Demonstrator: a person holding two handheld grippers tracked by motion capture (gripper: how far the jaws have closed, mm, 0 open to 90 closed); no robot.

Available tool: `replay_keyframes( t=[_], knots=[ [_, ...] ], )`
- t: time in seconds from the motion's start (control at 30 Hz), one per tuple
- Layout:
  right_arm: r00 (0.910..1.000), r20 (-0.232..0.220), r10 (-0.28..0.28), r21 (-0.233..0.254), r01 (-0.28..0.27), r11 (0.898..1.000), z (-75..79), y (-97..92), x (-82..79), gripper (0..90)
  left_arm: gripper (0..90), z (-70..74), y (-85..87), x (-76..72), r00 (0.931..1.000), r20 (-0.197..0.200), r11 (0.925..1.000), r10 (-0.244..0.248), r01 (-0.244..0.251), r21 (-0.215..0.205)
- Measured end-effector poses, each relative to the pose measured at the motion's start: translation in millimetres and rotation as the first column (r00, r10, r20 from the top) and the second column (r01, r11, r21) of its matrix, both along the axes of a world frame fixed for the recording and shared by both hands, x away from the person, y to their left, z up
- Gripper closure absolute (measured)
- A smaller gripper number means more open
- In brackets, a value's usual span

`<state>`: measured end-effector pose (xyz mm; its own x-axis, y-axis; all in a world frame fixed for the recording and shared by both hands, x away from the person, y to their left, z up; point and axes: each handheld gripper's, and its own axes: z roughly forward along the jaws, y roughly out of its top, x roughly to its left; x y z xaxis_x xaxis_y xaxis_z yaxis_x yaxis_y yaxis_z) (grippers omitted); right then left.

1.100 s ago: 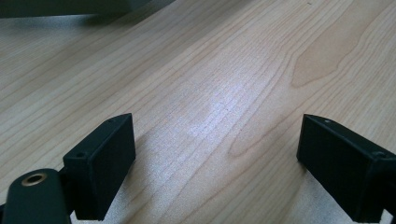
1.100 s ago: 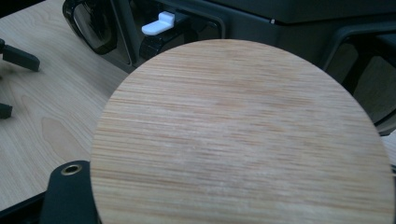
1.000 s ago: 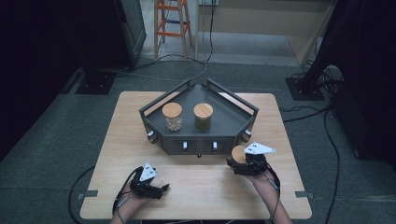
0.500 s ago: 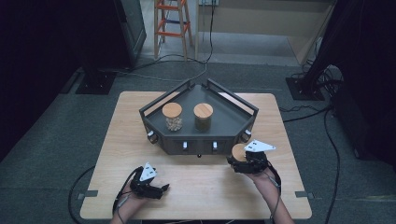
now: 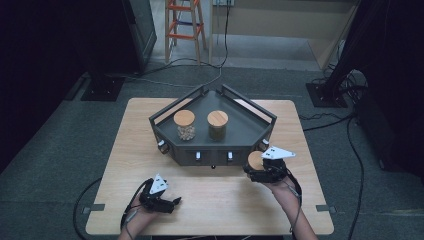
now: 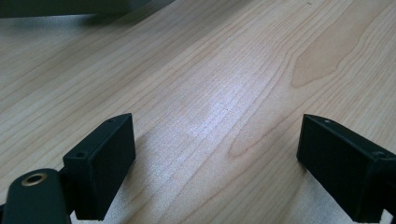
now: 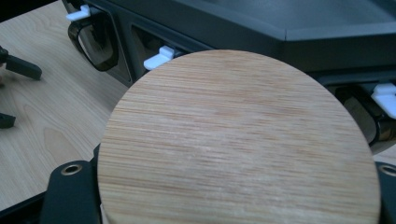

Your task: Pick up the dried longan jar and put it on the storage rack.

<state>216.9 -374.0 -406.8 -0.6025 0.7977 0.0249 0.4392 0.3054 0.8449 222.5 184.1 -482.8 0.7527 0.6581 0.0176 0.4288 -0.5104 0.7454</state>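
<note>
Now, right gripper (image 5: 257, 170) clamping round wooden-lidded jar (image 7: 238, 140), left gripper (image 6: 215, 163) open over grained table (image 6: 210, 70).

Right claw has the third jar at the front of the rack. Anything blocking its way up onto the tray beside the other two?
The rack's front wall stands between the jar in the right claw and the tray floor. Beyond it, the space right of the two jars looks open.
</note>
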Motion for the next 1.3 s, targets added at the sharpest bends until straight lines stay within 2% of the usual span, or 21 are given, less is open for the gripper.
replay_keyframes(
  t=[0.43,0.57,0.87,1.3],
  knots=[
    [1.0,-0.001,0.005,-0.013,-0.005,1.0,13.6,2.5,1.9,25.5,11.5,0.5,0.1,0.3,1.0,0.001,1.0,-0.005,0.005,0.005],
    [1.0,0.003,0.003,-0.031,-0.003,1.0,16.8,4.4,1.7,25.5,11.5,0.4,0.1,0.3,1.0,0.001,1.0,-0.005,0.005,0.004],
    [1.0,-0.002,-0.003,-0.012,0.003,1.0,19.5,0.9,2.9,25.5,11.5,0.1,0.1,0.1,1.0,0.001,1.0,-0.003,0.003,0.001],
    [1.0,0.001,0.002,-0.008,-0.002,1.0,27.4,0.4,4.8,25.5,11.5,0.2,0.2,0.3,1.0,0.001,1.0,-0.005,0.005,0.002]
  ],
)
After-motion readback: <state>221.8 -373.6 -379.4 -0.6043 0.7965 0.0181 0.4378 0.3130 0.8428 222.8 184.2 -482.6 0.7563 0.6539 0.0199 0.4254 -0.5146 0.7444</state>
